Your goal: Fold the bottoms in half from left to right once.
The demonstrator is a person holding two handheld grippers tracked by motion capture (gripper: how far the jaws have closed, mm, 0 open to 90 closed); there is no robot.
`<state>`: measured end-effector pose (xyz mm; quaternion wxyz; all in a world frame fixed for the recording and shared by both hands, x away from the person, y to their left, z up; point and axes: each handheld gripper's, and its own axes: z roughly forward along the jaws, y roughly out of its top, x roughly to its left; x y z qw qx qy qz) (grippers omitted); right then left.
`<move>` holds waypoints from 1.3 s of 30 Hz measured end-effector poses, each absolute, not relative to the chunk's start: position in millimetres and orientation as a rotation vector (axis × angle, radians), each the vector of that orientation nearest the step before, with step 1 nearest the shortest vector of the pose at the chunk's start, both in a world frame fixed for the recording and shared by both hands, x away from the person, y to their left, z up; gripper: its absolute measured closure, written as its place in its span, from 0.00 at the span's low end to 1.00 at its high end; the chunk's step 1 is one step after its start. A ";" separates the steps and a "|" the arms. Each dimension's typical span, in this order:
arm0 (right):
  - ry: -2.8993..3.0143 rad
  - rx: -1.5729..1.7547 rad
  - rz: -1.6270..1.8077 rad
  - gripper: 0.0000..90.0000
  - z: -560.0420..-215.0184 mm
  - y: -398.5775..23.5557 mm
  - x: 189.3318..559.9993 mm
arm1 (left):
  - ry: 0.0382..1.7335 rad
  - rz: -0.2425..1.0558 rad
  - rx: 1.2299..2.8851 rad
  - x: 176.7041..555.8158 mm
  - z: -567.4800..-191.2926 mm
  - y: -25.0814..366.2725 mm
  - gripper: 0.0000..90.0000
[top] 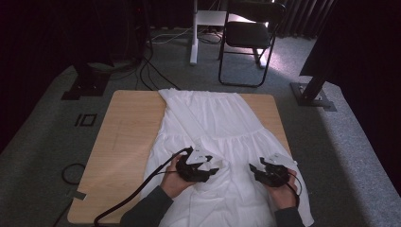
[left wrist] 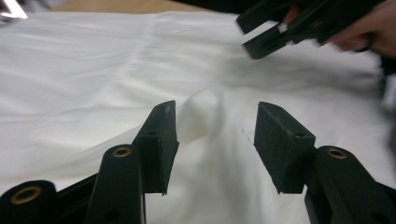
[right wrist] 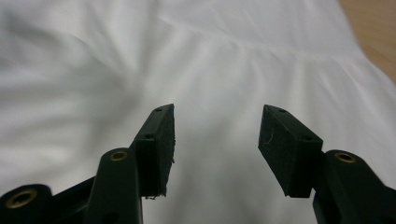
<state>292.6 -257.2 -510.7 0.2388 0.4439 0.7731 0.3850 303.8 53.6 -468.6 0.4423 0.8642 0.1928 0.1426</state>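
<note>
Altogether, two grippers (top: 215, 166) (top: 255, 169) over one white garment (top: 222, 124).

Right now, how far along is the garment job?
Done: the white garment lies spread along the wooden table. In hand: left gripper is open astride a raised ridge of fabric, right gripper open just above the cloth, neither pinching. Left: any grasp and fold; no fold shows yet.

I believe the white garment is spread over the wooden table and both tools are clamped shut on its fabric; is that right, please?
Not quite. The white garment does lie over the wooden table, but neither tool is clamped on it. The left gripper view shows the left tool with its jaws apart over a raised fold, and the right gripper view shows the right tool open above flat fabric.
</note>
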 end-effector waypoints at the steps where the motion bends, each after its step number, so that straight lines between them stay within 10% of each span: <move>1: 2.129 1.192 1.074 0.50 -507.1 -248.1 293.9 | 0.488 0.389 2.148 302.4 -466.3 59.1 0.55; 14: 2.337 1.120 1.077 0.41 -504.3 -165.8 327.7 | 0.707 0.599 2.117 294.5 -474.6 131.7 0.51; 18: 2.458 1.206 0.980 0.57 -526.7 -165.6 333.3 | 0.836 0.566 2.095 297.5 -488.1 161.8 0.51; 21: 2.515 1.196 0.960 0.94 -529.8 -168.9 331.8 | 0.880 0.590 2.126 296.6 -496.5 173.9 0.50; 39: 2.015 1.020 1.212 0.97 -396.0 -233.3 308.1 | 0.927 0.584 2.148 299.3 -516.5 168.9 0.37</move>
